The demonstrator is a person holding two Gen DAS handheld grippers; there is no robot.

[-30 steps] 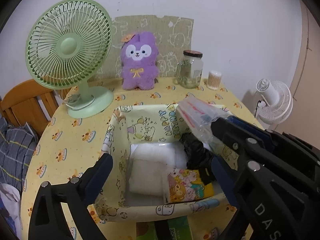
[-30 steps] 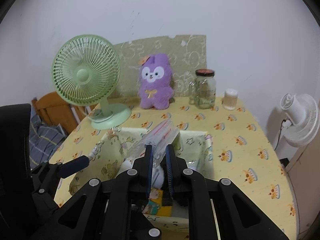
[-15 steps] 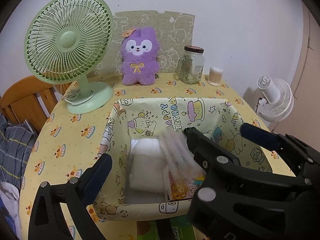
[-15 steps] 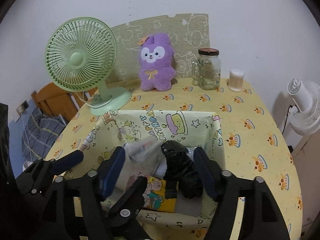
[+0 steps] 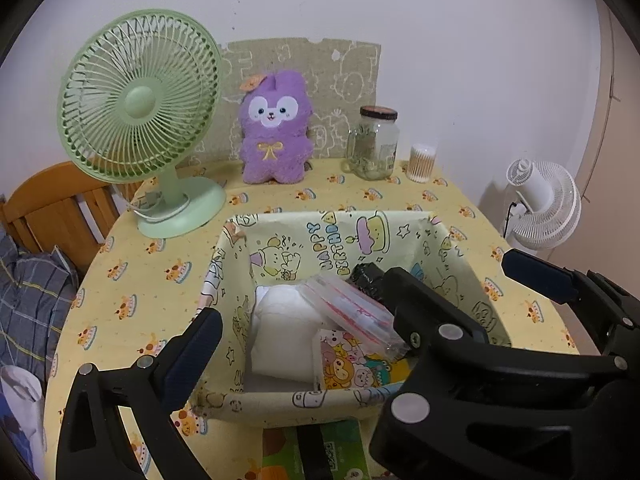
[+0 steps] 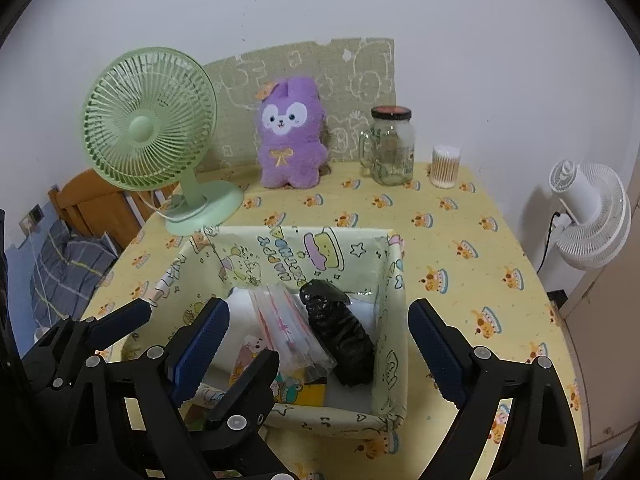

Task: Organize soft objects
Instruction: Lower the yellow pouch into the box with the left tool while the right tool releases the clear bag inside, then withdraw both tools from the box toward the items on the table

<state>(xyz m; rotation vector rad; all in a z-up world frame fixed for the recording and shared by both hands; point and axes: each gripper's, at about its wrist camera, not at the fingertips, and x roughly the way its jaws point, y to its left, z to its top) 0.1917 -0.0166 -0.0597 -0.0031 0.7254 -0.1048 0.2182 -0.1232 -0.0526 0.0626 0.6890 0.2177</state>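
The right gripper (image 5: 472,288) covers the near right corner of the fabric bin (image 5: 320,400) and most of the black bag (image 5: 366,276) in the left wrist view. A green box (image 5: 316,456) below the bin is cut off by the frame's bottom edge. The jar (image 6: 394,148) label is too small to read.

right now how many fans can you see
2: a green desk fan stands on the table's back left, beside the purple plush toy; a white fan stands off the table at right. None seems hidden.
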